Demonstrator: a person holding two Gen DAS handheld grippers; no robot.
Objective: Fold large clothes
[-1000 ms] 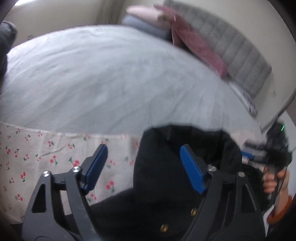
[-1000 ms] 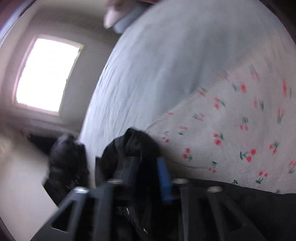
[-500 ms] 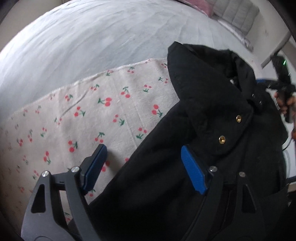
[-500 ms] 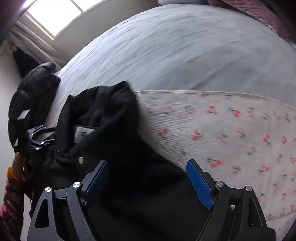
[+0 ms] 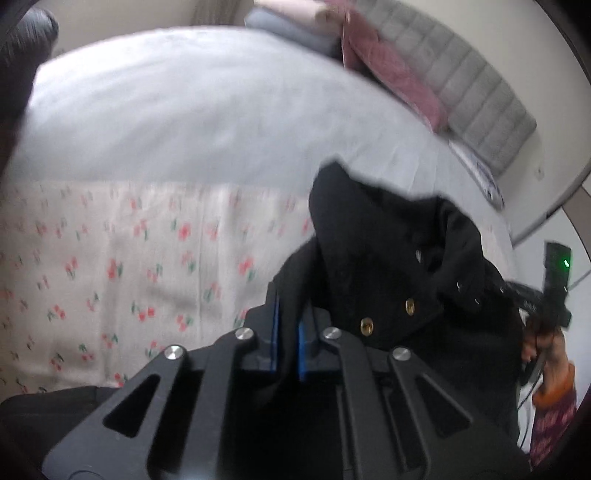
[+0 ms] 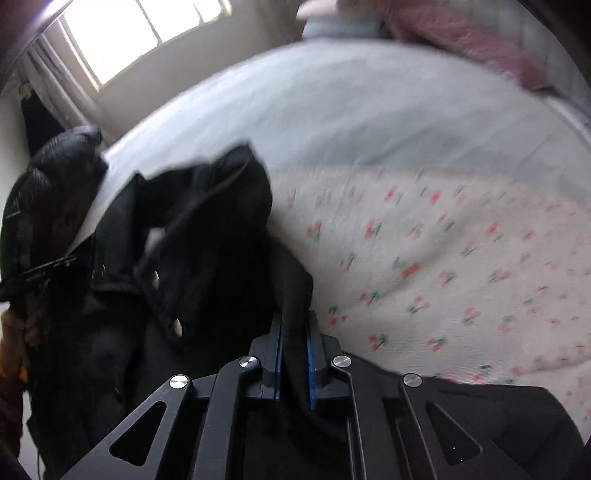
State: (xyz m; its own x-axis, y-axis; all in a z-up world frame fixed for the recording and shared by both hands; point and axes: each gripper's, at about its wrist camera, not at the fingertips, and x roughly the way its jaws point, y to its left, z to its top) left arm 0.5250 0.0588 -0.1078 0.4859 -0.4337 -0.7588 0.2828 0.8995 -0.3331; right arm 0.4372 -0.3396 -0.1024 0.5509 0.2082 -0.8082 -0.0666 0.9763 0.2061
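Note:
A black coat [image 5: 391,258] with gold buttons hangs bunched between both grippers above the cherry-print sheet [image 5: 129,258] on the bed. My left gripper [image 5: 287,314] is shut on a fold of the coat's edge. My right gripper [image 6: 294,325] is shut on another fold of the same coat [image 6: 207,236]; the collar rises to its upper left. In the left wrist view the other hand-held gripper [image 5: 554,288] shows at the far right, beyond the coat. The coat's lower part is hidden under the gripper bodies.
A grey bed cover [image 5: 184,110] lies beyond the cherry-print sheet [image 6: 443,258]. Pillows and a pink blanket [image 5: 391,74] lie at the padded headboard [image 5: 480,99]. A dark puffy jacket [image 6: 48,177] lies at the bed's left edge below a window [image 6: 147,33].
Both grippers were open half a second ago and have closed on the coat. The coat has been lifted and bunched, and both views have tilted up toward the bed.

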